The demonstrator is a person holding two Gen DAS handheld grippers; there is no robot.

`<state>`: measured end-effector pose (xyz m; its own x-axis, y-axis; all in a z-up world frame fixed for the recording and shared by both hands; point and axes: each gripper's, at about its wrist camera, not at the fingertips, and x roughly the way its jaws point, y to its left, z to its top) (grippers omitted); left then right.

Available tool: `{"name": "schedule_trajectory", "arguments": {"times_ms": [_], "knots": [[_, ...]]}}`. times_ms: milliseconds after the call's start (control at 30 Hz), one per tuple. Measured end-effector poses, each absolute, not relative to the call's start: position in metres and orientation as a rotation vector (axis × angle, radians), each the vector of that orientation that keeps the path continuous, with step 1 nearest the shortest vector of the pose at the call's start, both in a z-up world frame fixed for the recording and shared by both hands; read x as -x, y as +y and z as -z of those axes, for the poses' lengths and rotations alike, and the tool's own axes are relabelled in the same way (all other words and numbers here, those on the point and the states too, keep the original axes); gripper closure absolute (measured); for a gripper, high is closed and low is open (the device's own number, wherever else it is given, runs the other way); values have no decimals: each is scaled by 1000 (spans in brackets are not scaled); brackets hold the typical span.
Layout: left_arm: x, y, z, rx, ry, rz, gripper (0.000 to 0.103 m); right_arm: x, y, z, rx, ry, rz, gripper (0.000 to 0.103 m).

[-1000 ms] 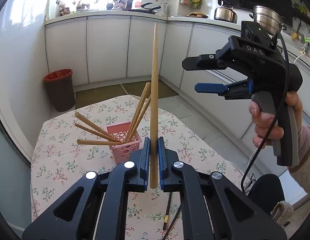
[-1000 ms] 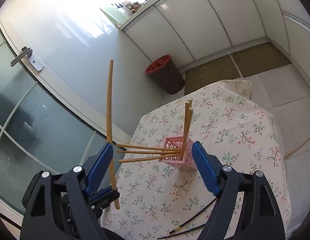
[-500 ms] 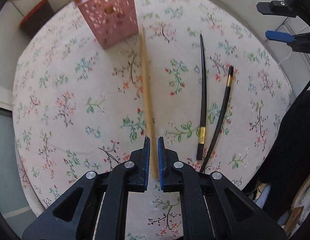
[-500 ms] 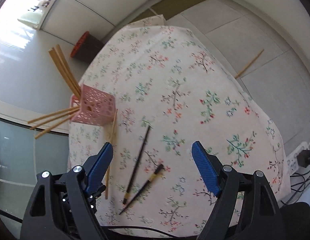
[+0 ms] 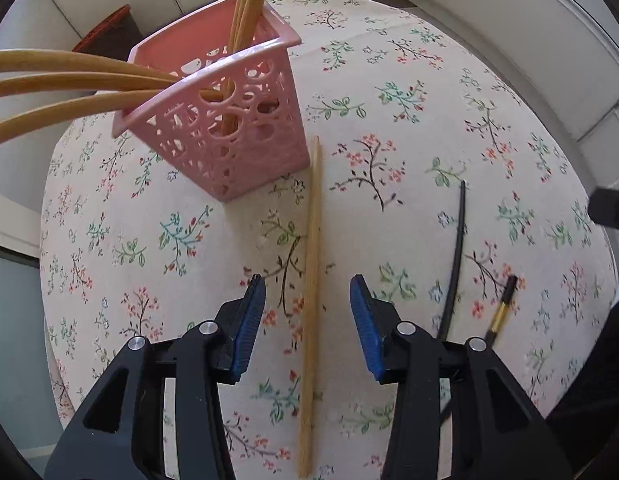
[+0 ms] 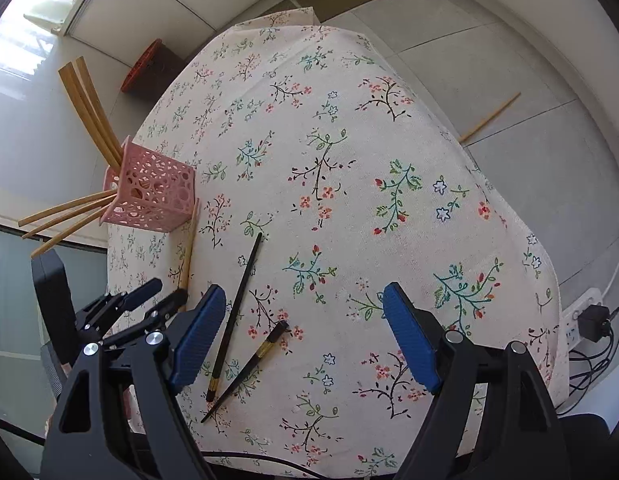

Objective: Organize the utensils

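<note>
A pink perforated basket stands on the floral tablecloth and holds several bamboo chopsticks. One bamboo chopstick lies flat on the cloth, its far tip beside the basket. My left gripper is open and empty, its jaws on either side of that chopstick. Two black chopsticks lie to the right. In the right wrist view my right gripper is open and empty above the cloth, with the black chopsticks by its left finger, and the basket at the left.
A red bin stands on the floor beyond the table. One bamboo chopstick lies on the floor tiles at the right. A power strip and cables sit beyond the table's right edge. White cabinets line the far walls.
My left gripper tipped the bamboo chopstick down from upright, laid it on the cloth beside the basket, and has opened off it. My right gripper stayed open and swung down over the table.
</note>
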<state>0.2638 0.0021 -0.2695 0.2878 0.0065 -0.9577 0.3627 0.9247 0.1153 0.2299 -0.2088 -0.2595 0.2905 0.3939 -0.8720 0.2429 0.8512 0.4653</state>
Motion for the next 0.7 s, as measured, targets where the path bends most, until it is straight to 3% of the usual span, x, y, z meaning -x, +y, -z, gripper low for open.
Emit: {"name": "schedule_trajectory", "arguments": {"times_ms": [100, 167, 300, 500, 633, 667, 700], "knots": [[-269, 1, 281, -303, 1260, 249, 78, -234, -204, 261, -568, 1310, -105, 24], [-264, 1, 282, -306, 1260, 267, 96, -240, -198, 261, -550, 1320, -106, 24], [-246, 14, 276, -292, 1237, 271, 97, -256, -178, 267, -533, 1357, -109, 24], [-198, 38, 218, -235, 1072, 302, 97, -278, -133, 281, -457, 1425, -61, 25], [-179, 36, 185, -223, 992, 282, 97, -287, -104, 294, -372, 1453, 12, 36], [-178, 40, 180, -215, 980, 276, 97, -288, -96, 293, -344, 1432, 21, 46], [-173, 45, 173, -208, 963, 268, 97, -289, -87, 292, -298, 1422, 44, 47]]}}
